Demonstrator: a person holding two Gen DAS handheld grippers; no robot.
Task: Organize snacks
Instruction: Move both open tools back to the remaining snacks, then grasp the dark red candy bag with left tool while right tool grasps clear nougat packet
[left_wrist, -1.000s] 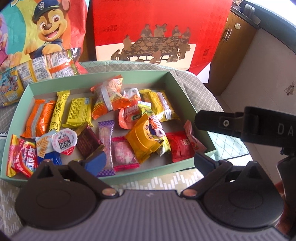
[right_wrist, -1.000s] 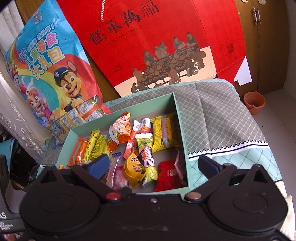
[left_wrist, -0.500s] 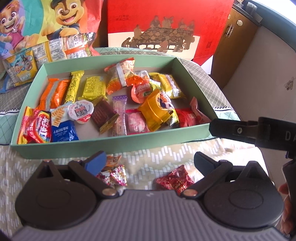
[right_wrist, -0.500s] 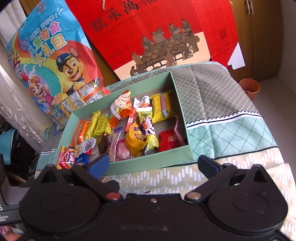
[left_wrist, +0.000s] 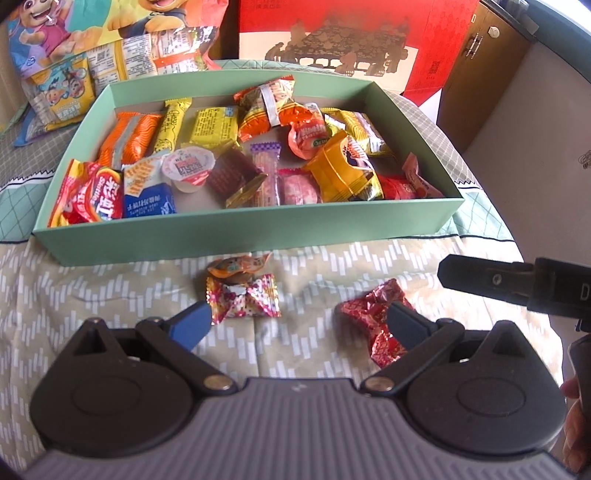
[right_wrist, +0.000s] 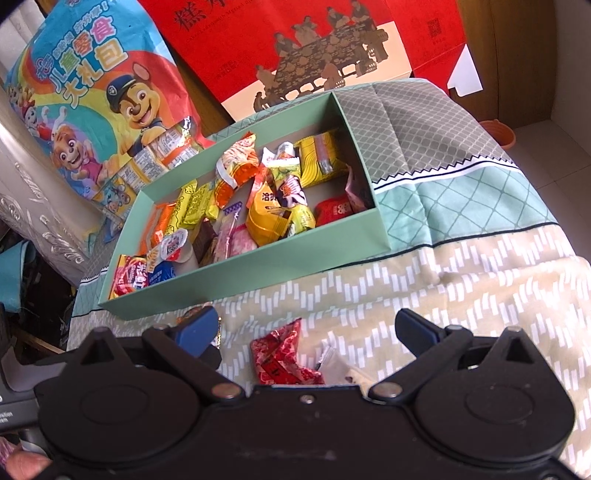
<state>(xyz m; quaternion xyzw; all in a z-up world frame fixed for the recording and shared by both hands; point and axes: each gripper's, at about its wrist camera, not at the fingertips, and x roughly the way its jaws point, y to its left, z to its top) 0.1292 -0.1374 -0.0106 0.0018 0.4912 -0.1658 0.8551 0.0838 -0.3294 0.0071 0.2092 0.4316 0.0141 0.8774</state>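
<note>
Patterned cloth (left_wrist: 110, 295) covers the worktop in your left wrist view, and the green box (left_wrist: 240, 232) of wrapped snacks sits on it toward the far edge, with a cartoon gift bag (left_wrist: 110, 29) and a red gift bag (left_wrist: 369, 37) standing behind it. Your left claw (left_wrist: 299, 325) is spread wide and grips nothing; on the cloth in front of the box's near wall lie an orange candy (left_wrist: 236, 266) touching a floral candy (left_wrist: 243, 301), and a red foil candy (left_wrist: 373, 317) further right, just beside your claw's right finger. Part of your right claw (left_wrist: 517, 286) juts in from the right edge. In your right wrist view the same box (right_wrist: 295, 273) lies at an angle toward the worktop's far left corner. Your right claw (right_wrist: 308, 328) is also wide open and empty, with the red foil candy (right_wrist: 284, 354) on the cloth between its fingers and a small clear wrapper (right_wrist: 332, 363) just beside it.
</note>
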